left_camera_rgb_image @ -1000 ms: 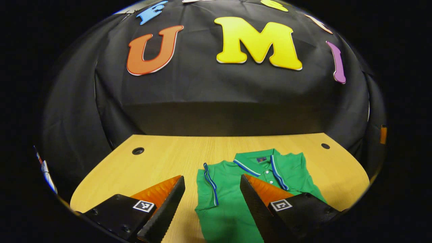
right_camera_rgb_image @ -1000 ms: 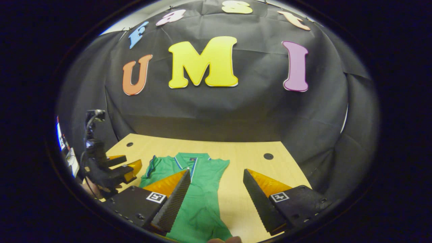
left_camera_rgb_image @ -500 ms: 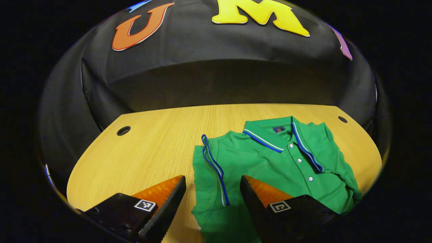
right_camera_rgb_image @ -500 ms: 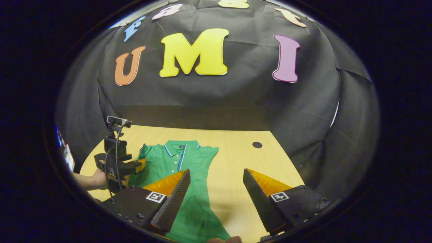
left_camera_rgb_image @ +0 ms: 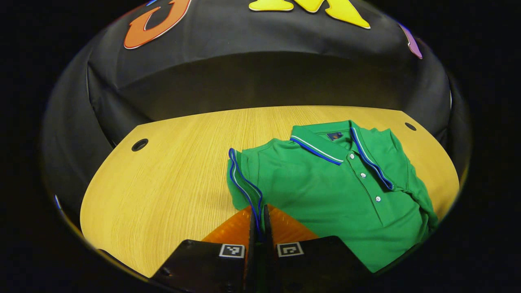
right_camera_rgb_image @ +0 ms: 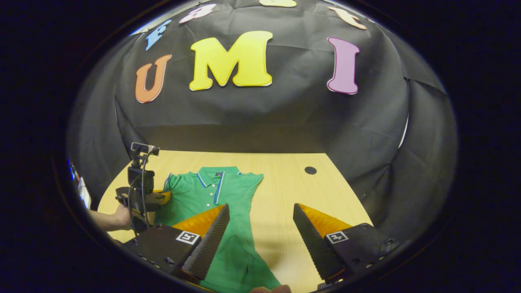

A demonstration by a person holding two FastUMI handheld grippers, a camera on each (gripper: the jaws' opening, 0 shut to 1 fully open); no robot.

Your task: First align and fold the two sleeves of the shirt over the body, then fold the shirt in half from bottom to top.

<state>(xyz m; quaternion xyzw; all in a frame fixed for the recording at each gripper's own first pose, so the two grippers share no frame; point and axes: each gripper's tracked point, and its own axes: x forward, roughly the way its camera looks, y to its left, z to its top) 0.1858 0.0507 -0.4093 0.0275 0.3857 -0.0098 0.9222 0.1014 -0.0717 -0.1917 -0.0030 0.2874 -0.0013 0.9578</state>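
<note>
A green polo shirt (left_camera_rgb_image: pixel 325 191) with blue-and-white trim lies face up on the wooden table (left_camera_rgb_image: pixel 171 179), collar toward the wall. In the left gripper view, my left gripper (left_camera_rgb_image: pixel 259 221) is shut on the trimmed cuff of the shirt's left sleeve (left_camera_rgb_image: pixel 242 179). The right gripper view shows the shirt (right_camera_rgb_image: pixel 211 195) at left, with the left gripper (right_camera_rgb_image: pixel 156 197) at that sleeve, held by a hand (right_camera_rgb_image: pixel 121 211). My right gripper (right_camera_rgb_image: pixel 260 230) hovers open over the shirt's right edge and bare table, with nothing between its fingers.
Round cable holes sit near the table's far corners (left_camera_rgb_image: pixel 139 145) (left_camera_rgb_image: pixel 410 126) (right_camera_rgb_image: pixel 310 170). The black cloth wall stands just behind the table's far edge. Bare wood lies left of the shirt (left_camera_rgb_image: pixel 163 191) and right of it (right_camera_rgb_image: pixel 293 187).
My left gripper dropped toward the table and went from open to shut on the left sleeve's cuff. The right gripper stayed open and barely shifted.
</note>
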